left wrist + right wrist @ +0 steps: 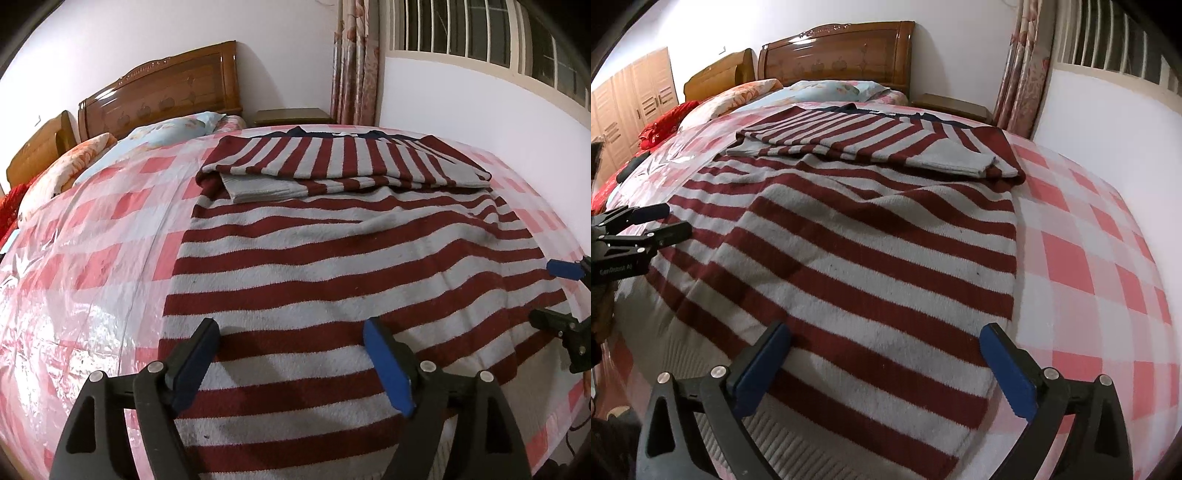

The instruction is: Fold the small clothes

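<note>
Striped sweater [351, 258] flat on bed's checked cover [103, 258], sleeves folded across the far chest, hem nearest the cameras. Left tongs [291, 354] spread wide, empty, hovering over hem's left part. Right tongs [886, 354] likewise released, over hem's right corner. Pillows [827, 88] and headboard [834, 51] beyond.

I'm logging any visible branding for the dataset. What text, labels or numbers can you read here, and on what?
"GenRobot AI", white print on the black body of the left gripper, seen from the right wrist view; slightly blurred.
Navy collar area of the striped sweater: a small white mark, too small to read.
</note>
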### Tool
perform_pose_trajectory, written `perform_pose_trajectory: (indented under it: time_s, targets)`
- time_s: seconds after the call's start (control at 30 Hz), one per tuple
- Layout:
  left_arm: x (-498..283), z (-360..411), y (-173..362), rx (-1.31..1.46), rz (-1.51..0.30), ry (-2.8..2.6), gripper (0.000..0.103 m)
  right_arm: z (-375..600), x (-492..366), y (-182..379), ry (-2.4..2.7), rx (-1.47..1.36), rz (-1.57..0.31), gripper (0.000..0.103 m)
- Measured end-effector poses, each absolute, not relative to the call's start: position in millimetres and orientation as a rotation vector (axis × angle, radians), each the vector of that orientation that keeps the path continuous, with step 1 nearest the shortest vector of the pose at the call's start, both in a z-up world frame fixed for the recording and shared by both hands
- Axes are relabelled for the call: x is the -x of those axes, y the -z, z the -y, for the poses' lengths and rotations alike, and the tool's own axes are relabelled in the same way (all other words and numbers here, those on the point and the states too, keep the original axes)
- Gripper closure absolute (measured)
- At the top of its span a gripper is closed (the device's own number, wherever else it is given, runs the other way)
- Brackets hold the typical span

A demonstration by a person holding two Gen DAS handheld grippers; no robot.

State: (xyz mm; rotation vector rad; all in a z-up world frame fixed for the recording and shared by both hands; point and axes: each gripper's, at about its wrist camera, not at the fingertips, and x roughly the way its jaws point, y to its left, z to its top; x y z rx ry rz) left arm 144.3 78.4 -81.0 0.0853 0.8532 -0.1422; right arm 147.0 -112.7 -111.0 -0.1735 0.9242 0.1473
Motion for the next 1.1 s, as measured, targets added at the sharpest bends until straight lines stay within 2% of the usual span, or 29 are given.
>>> perform_pose_trajectory:
  time_s: [0.2, 0.27, 0.43, 0.63, 0.77, 1.1]
  targets:
    - [-139, -81, 79, -0.089, -0.875, 0.137, 0.020, 114, -138, 110, -0.158, 0.179, -0.942, 0.000]
    - [-129, -89, 75, -0.066, -0.877, 0.139, 0.024, 115, -131, 106, -0.147, 0.189, -0.960, 0.000]
    - [-92, -137, 63, 0.075, -0.821, 0.143, 0.025, 133, -94, 92, -0.147, 0.145, -0.906, 0.000]
    - [-51, -179, 70, 0.178, -0.841, 0.171, 0.028, 159, -61, 99, -0.092, 0.066, -0.915, 0.000]
    - [-41, -168, 77, 0.198, -0.879, 0.261, 0.031, 160, -47, 102, -0.087, 0.058, -0.917, 0.000]
    - [-36, -130, 81, 0.044, -0.904, 0.196, 0.033, 138, -39, 103, -0.147, 0.095, -0.906, 0.000]
